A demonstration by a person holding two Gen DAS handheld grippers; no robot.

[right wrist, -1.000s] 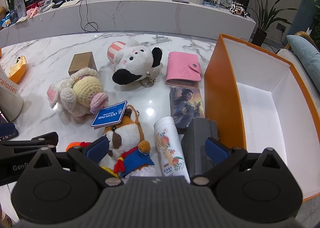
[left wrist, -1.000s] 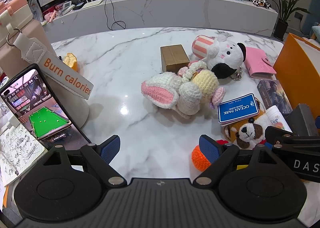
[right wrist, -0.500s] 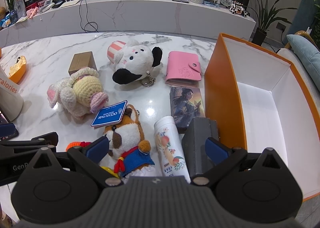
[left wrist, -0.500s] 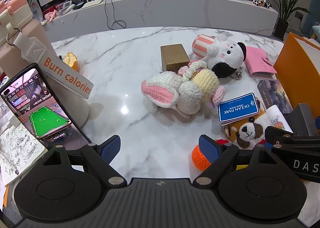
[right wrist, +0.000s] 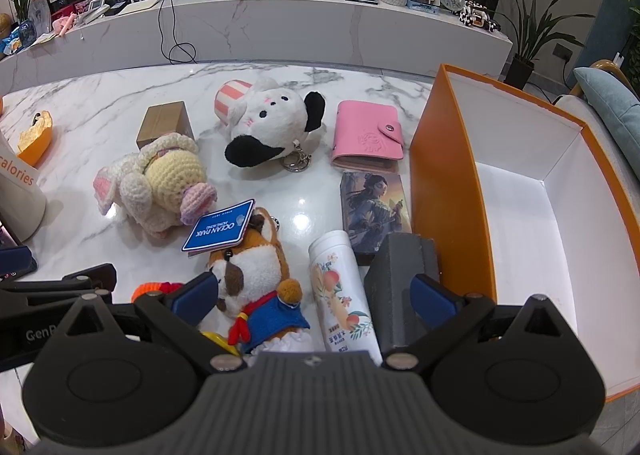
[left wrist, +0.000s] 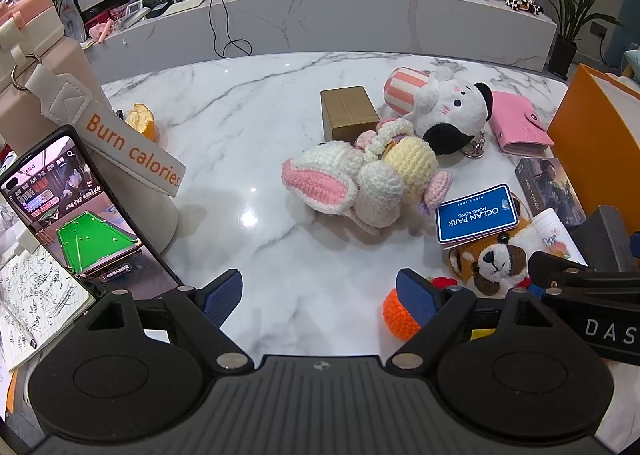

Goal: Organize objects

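On the marble table lie a crochet bunny [left wrist: 360,183] [right wrist: 156,183], a white plush with black ears [right wrist: 272,123] [left wrist: 448,111], a brown box [right wrist: 164,123], a pink wallet [right wrist: 368,135], a picture card box [right wrist: 376,207], a red panda plush [right wrist: 256,279] with a blue Ocean Park tag [right wrist: 220,227], a white bottle [right wrist: 344,291] and a dark grey block [right wrist: 400,287]. My right gripper [right wrist: 316,295] is open and empty, low over the panda and bottle. My left gripper [left wrist: 320,291] is open and empty above bare marble, left of an orange crochet ball [left wrist: 400,315].
An open orange box with a white inside [right wrist: 448,175] stands at the right. A beige bottle with a "Burn calories" strap [left wrist: 132,151], a phone playing video [left wrist: 76,215] and a notebook [left wrist: 32,299] stand at the left. An orange peel [left wrist: 140,119] lies behind them.
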